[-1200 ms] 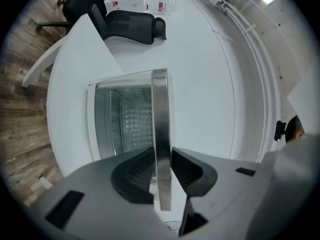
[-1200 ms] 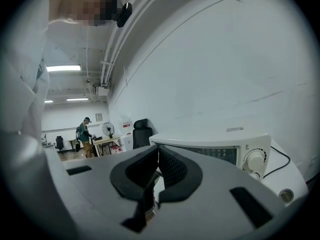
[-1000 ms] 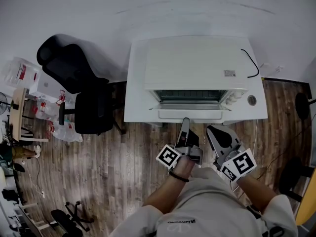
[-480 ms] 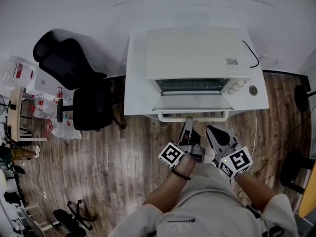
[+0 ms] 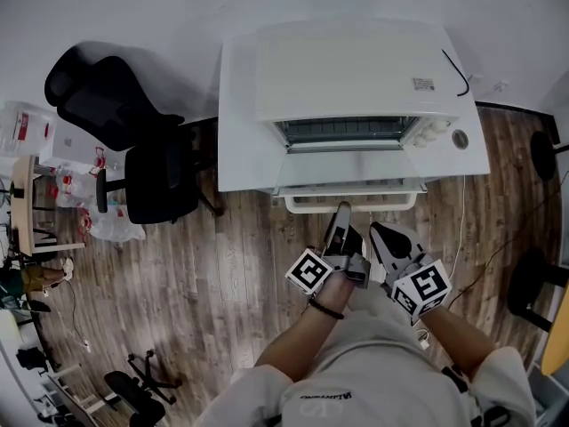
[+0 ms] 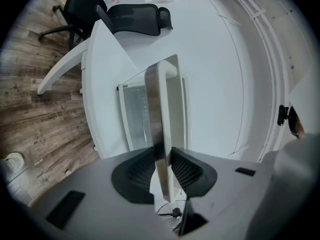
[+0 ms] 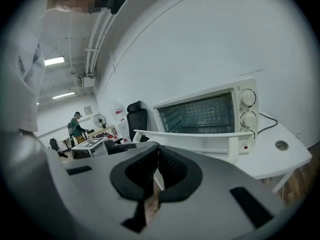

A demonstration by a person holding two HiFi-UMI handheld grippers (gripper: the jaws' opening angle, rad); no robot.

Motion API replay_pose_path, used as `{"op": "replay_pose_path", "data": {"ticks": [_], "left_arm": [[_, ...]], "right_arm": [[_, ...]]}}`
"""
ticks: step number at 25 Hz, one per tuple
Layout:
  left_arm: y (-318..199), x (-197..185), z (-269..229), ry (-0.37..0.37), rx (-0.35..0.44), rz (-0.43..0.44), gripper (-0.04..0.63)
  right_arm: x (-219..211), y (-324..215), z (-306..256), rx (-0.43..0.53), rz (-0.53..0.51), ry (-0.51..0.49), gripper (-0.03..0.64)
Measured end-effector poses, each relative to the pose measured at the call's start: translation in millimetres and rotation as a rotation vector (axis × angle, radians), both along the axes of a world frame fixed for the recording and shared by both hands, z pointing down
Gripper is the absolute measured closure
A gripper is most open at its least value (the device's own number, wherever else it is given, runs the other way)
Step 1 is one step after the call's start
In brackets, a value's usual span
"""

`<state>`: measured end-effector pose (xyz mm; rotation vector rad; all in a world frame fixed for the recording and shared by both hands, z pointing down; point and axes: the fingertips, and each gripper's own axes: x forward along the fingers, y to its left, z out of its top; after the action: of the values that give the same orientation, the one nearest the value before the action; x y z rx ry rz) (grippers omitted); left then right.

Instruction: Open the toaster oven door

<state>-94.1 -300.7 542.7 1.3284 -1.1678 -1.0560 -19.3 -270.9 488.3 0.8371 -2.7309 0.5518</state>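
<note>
I see wooden floor [image 5: 222,274] under both tongs. Ahead of them stands a white table [image 5: 240,105], and a black chair [image 5: 133,140] is parked well off to the left of the left tongs [image 5: 341,210].

The oven [image 5: 356,69] sits on the table straight ahead of the tongs, with a black cable [image 5: 453,65] lying on its top at the far right. Its door [image 5: 351,165] is swung down to about level and reaches out past the table edge towards me, so I can see the wire rack [image 7: 200,115] inside.

The white handle [image 5: 351,205] runs along the door's near edge. My left tongs point level at it and pinch it: in the left gripper view the bar [image 6: 159,114] passes between the two pads, and both pads press on it.

My right tongs [image 5: 380,231] sit just to the right of the left pair, a little short of the handle and not touching it. In the right gripper view their jaws [image 7: 156,156] are pressed together with nothing between them, and the door lies ahead and slightly above.

Three knobs [image 7: 247,98] line the oven's right side, beyond the right tongs.
</note>
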Motion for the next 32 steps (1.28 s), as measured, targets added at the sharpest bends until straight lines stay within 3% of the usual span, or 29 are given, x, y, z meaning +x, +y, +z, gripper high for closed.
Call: {"op": "replay_pose_path", "data": {"ticks": [16, 22, 25, 32], "left_arm": [[29, 5, 58, -0.080, -0.104, 0.092, 0.497], [34, 6, 76, -0.117, -0.108, 0.120, 0.497], [34, 9, 85, -0.101, -0.091, 0.119, 0.499], [39, 8, 114, -0.120, -0.125, 0.136, 0.500]], "right_arm": [[-17, 37, 89, -0.166, 0.005, 0.084, 0.600], [-15, 38, 108, -0.180, 0.026, 0.098, 0.600], [-14, 36, 115, -0.183, 0.037, 0.099, 0.600], [-21, 38, 142, -0.217, 0.054, 0.107, 0.600]]}}
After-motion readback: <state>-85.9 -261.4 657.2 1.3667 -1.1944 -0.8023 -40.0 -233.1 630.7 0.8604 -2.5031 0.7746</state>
